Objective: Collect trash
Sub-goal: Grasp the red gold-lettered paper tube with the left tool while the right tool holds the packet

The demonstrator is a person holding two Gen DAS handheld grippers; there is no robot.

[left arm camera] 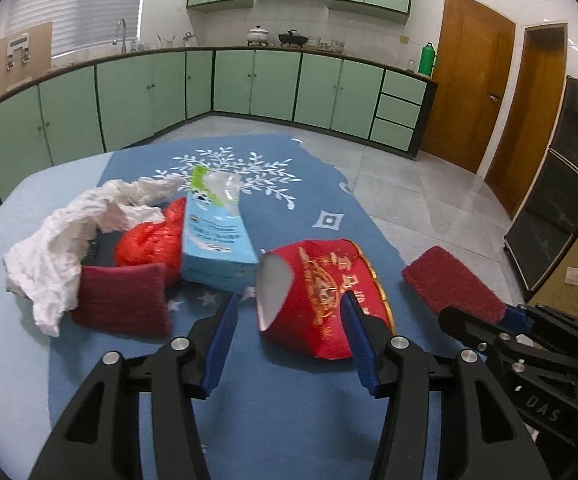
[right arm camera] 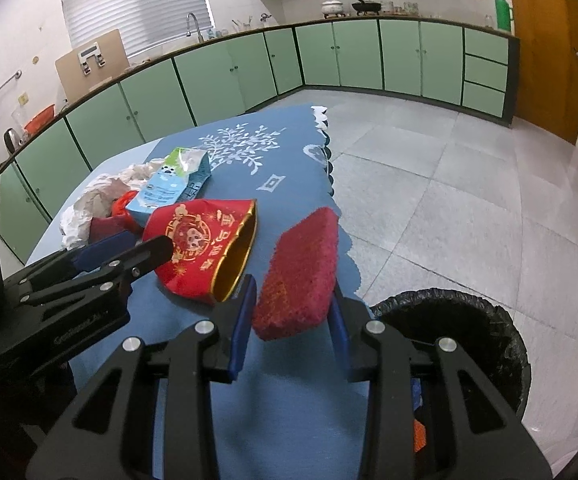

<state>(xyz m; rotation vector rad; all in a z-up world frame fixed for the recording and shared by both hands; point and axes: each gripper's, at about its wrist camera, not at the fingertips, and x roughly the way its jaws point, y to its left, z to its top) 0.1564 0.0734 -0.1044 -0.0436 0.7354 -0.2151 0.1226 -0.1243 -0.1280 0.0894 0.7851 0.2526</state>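
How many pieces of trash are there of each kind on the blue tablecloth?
Dark red scouring pads: 2
Red paper cartons: 1
Blue cartons: 1
Red plastic bags: 1
White crumpled paper: 1
Total: 6

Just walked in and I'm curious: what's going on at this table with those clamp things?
A person is clearing trash with two hand-held grippers. The right gripper is shut on a dark red scouring pad, near a black-lined bin beside the table. The left gripper is open around a red paper box, not squeezing it. Tissue and a blue carton remain.
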